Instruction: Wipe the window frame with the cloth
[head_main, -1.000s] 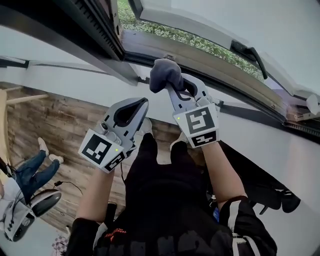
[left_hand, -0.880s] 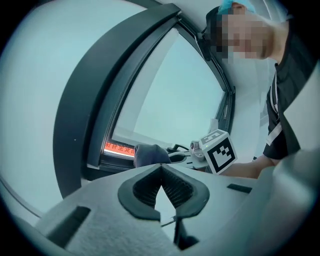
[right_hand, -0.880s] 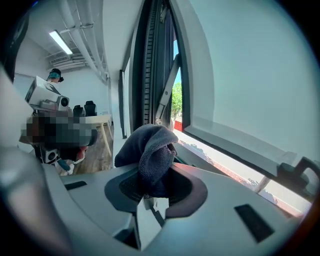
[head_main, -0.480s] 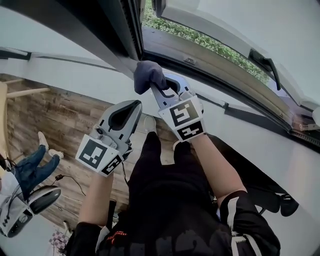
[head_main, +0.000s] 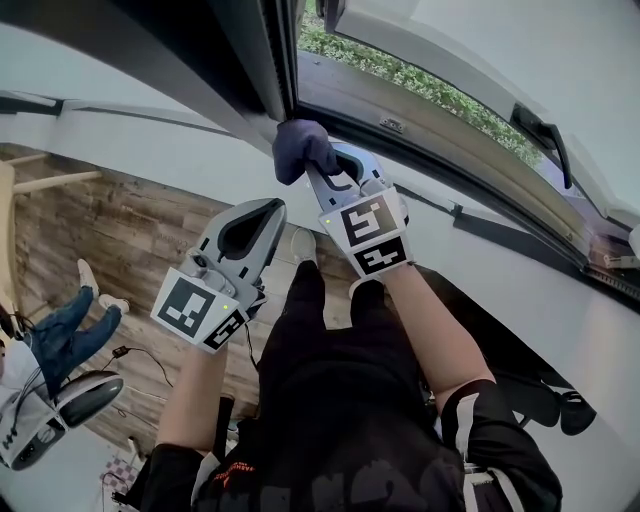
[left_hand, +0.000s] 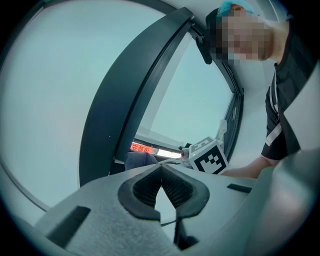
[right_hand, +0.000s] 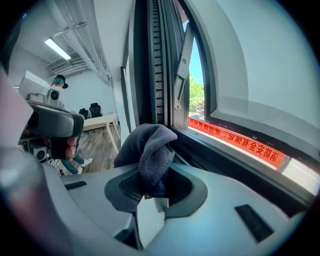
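Now the right gripper (head_main: 318, 172), jaws clamped on the dark cloth (head_main: 303, 148), has slid it along the window frame (head_main: 268, 60) into the corner, so wiping looks under way; the left gripper (head_main: 262, 215) hangs below, jaws together and empty

From the head we are looking steeply down over both arms, taking in the left gripper (head_main: 270, 207), the right gripper (head_main: 322, 168), the window frame (head_main: 278, 60) ahead and the wooden floor (head_main: 110, 225) well below. On the left gripper we are riding low behind its jaws and facing up and across at the frame from a little way off, catching the other gripper's marker cube (left_hand: 209, 159) and the cloth (left_hand: 140, 161), both of which the head view is also showing. On the right gripper we are sitting close to the frame, looking along the jaws past the cloth into its corner
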